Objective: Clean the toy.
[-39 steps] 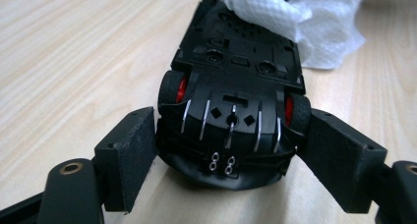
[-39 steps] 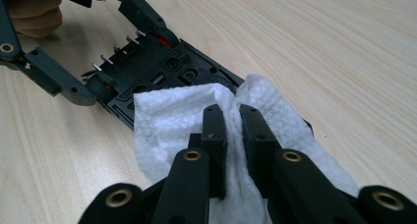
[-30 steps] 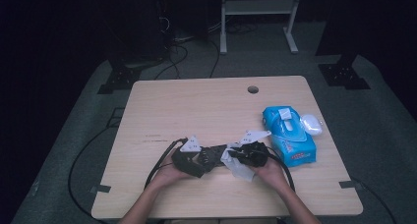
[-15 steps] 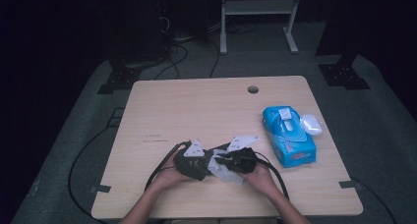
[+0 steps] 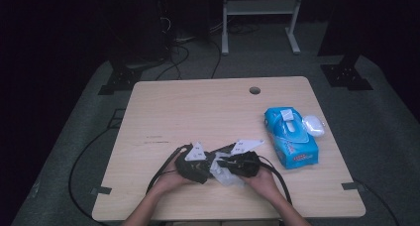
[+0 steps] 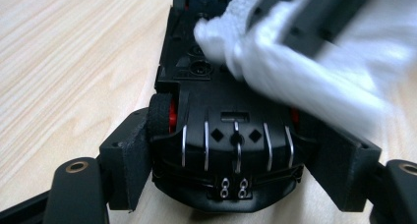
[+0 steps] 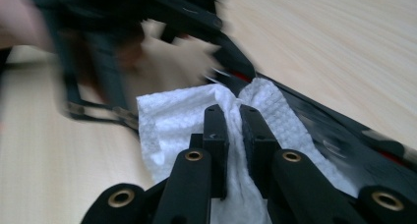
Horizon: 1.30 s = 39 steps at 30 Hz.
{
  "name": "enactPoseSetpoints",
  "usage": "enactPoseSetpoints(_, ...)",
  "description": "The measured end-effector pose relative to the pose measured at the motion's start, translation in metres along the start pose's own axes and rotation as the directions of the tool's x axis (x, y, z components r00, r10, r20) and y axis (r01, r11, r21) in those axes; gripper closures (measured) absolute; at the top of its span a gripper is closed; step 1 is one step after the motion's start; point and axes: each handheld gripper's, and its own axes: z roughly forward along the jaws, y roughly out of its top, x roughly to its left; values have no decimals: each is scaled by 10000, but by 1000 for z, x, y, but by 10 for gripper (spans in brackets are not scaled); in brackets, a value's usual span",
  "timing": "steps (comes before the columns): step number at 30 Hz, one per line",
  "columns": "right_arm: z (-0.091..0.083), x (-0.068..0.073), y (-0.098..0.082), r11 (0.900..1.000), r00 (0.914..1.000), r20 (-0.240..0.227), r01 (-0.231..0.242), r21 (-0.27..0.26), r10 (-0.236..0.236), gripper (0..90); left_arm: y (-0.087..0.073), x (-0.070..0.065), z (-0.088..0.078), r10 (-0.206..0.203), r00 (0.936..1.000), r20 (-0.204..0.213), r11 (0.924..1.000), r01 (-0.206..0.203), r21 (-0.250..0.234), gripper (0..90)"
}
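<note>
Left gripper view has a black toy car (image 6: 231,150) lying underside up between the jaws of the left gripper (image 6: 241,155), whose pads press its two flanks near the red-hubbed wheels; these jaws have just been closing. A white wet wipe (image 6: 314,71) lies across the car's far half. Right gripper view shows the right gripper (image 7: 233,123) pinched shut on that wipe, the bunched cloth squeezed between its pads and resting on the car, above the wooden table (image 5: 198,112).
</note>
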Motion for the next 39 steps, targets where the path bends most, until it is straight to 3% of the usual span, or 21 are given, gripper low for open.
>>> enactPoseSetpoints(1,3,4,2,10000,9995,-306,52,15,-51,821,0,0,-1,13,10000,25,10000,-13,25,248)
enactPoseSetpoints(3,5,8,5,9994,9991,-260,326,92,-324,821,-1,-1,-2,-19,10000,53,10000,19,-24,247)
enactPoseSetpoints(5,2,3,4,9998,9998,-90,162,105,-161,821,-1,0,-3,62,10000,60,10000,-62,-36,248)
enactPoseSetpoints(8,-6,-11,-2,9996,9974,708,-178,202,163,821,-1,-1,-4,118,9999,81,9999,-118,-8,248)
enactPoseSetpoints(10,-9,-15,-5,9989,9960,785,-430,168,416,821,-1,-2,-4,120,9999,91,9999,-120,-9,248)
enactPoseSetpoints(12,-7,-10,-4,9985,9974,489,-536,54,533,821,0,-2,-4,88,9999,96,10000,-88,-19,247)
enactPoseSetpoints(13,-4,-5,-3,9989,9985,262,-474,-32,474,821,0,-2,-4,143,9999,82,9999,-144,69,248)
enactPoseSetpoints(15,2,5,-1,10000,9997,241,-36,-91,39,820,-3,-3,-4,108,9999,131,9999,-109,65,247)
enactPoseSetpoints(16,3,7,0,10000,9999,-124,-92,-29,92,820,-3,-3,-4,23,9998,178,10000,-23,2,248)
enactPoseSetpoints(17,3,8,1,10000,10000,-76,-37,-25,37,820,-3,-3,-5,64,9998,176,10000,-63,-32,247)
enactPoseSetpoints(19,0,3,0,10000,9999,170,-3,-1,3,820,-2,-3,-6,128,9997,184,9999,-127,-53,247)
enactPoseSetpoints(23,-14,-20,-9,9976,9895,1291,-676,112,656,821,-3,-3,-7,95,9996,280,9999,-94,-69,248)
enactPoseSetpoints(26,-19,-30,-14,9933,9826,1467,-1152,3,1139,821,-3,-3,-7,161,9995,262,9999,-160,-25,248)
enactPoseSetpoints(30,-9,-13,-9,9970,9939,783,-774,-99,779,820,-3,-5,-7,203,9994,291,9998,-202,-14,247)
enactPoseSetpoints(33,-8,-9,-6,9994,9955,876,-353,56,347,818,-3,-4,-8,235,9992,312,9997,-236,17,248)
enactPoseSetpoints(36,-15,-21,-12,9975,9878,1405,-697,102,676,818,-3,-5,-9,267,9992,309,9996,-267,12,248)
enactPoseSetpoints(39,-24,-37,-19,9933,9745,1948,-1153,103,1111,819,-4,-4,-9,276,9991,317,9996,-277,1,248)
